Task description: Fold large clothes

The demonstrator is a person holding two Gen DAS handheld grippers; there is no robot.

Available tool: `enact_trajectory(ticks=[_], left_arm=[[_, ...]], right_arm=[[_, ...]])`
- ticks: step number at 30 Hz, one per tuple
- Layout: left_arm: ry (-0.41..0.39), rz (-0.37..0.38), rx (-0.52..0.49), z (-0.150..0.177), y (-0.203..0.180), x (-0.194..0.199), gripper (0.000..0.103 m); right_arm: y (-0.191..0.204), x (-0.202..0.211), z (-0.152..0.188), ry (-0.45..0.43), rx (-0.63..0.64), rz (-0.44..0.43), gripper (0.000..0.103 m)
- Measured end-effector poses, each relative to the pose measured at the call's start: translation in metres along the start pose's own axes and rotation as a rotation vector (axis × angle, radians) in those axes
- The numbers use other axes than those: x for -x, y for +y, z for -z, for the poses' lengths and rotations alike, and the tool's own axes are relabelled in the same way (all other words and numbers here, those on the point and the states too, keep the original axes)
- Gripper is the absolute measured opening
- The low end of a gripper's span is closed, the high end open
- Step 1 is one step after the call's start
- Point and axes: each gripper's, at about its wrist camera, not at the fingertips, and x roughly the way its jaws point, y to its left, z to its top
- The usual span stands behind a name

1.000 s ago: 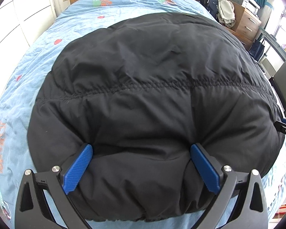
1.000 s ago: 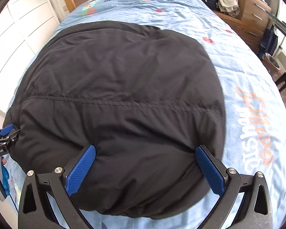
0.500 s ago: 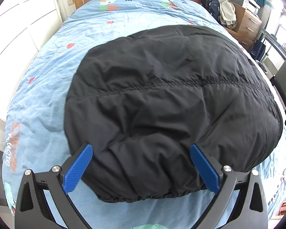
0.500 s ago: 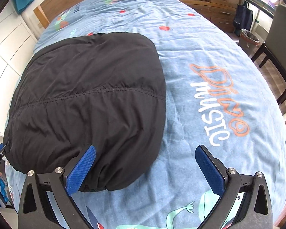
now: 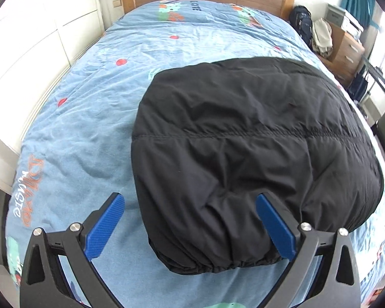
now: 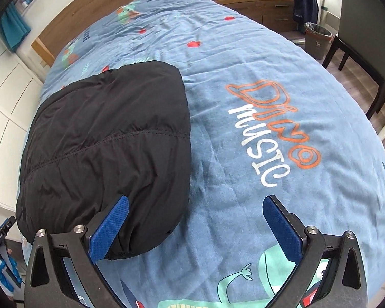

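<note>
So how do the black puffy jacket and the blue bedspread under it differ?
The black jacket is plain, thick and bundled into a compact folded mound; the bedspread is printed with dinosaurs, red dots and lettering, thin, and spread flat. The jacket covers only part of the bed; the bedspread covers all of it. Both are soft, wrinkled fabric.

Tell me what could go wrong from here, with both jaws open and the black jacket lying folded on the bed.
1. The puffy black quilted jacket looks full of air; released, its fold may spring open.
2. The left gripper has one finger close against the jacket's hem; pulling away carelessly could drag it.
3. The right gripper straddles the jacket's edge above the blue printed bedspread; closing could pinch both.
</note>
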Motion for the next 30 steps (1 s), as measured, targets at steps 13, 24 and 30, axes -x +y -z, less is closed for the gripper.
enact_trajectory(ticks=[13,24,30], left_arm=[[0.127,0.269,0.226,-0.029,0.09,-0.077,0.103],[0.243,0.554,0.407,-0.039,0.11,-0.172,0.103],[0.282,0.658,0.436,-0.036,0.113,-0.204,0.103]], right_arm=[[0.005,-0.034,-0.036,0.061,-0.003,-0.147,0.102],[0.016,-0.117,-0.069,0.221,-0.015,-0.379,0.102],[0.017,-0.167,-0.068,0.304,-0.08,-0.521,0.102]])
